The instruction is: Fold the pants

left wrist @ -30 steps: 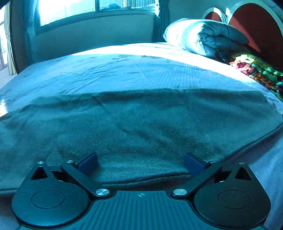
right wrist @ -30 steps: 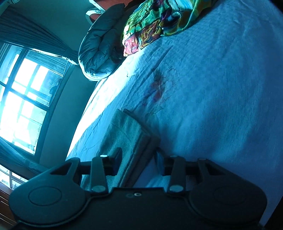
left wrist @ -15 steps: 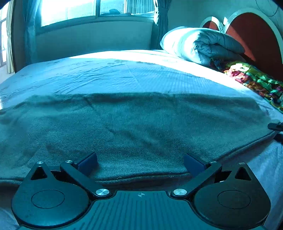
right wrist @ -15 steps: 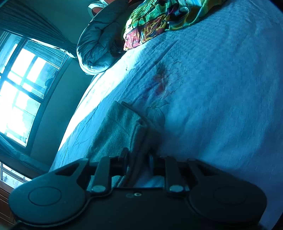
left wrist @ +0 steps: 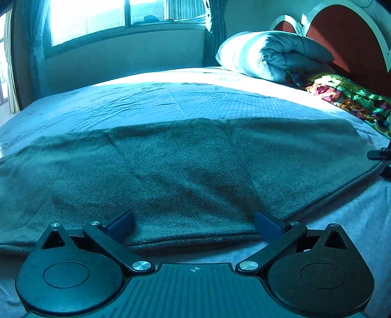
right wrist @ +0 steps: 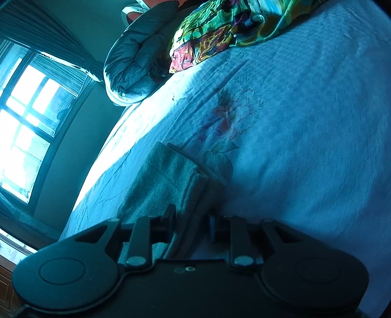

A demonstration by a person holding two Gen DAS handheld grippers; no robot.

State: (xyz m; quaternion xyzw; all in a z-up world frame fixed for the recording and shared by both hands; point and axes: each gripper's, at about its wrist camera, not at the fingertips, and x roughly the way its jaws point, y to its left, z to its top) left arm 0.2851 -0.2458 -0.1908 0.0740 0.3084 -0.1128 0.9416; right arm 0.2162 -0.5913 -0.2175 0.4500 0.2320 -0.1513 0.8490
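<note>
Grey-green pants [left wrist: 185,171] lie flat across the bed, folded lengthwise, near edge by my left gripper [left wrist: 194,223]. The left gripper is open wide, fingers resting on the near edge of the cloth, holding nothing. In the right wrist view the pants' end [right wrist: 171,176] shows as stacked layers. My right gripper [right wrist: 191,220] is shut on that end of the pants, cloth pinched between the fingers. The right gripper also shows at the far right edge of the left wrist view [left wrist: 381,156].
The bed has a light patterned bedspread [left wrist: 195,102]. A rolled grey duvet [left wrist: 273,56] and a colourful cloth [left wrist: 349,97] lie by the red headboard [left wrist: 347,39]. A window [left wrist: 97,17] is beyond the far side of the bed.
My right gripper has closed from open onto the end of the pants. The left gripper stays open, with only a small shift in view.
</note>
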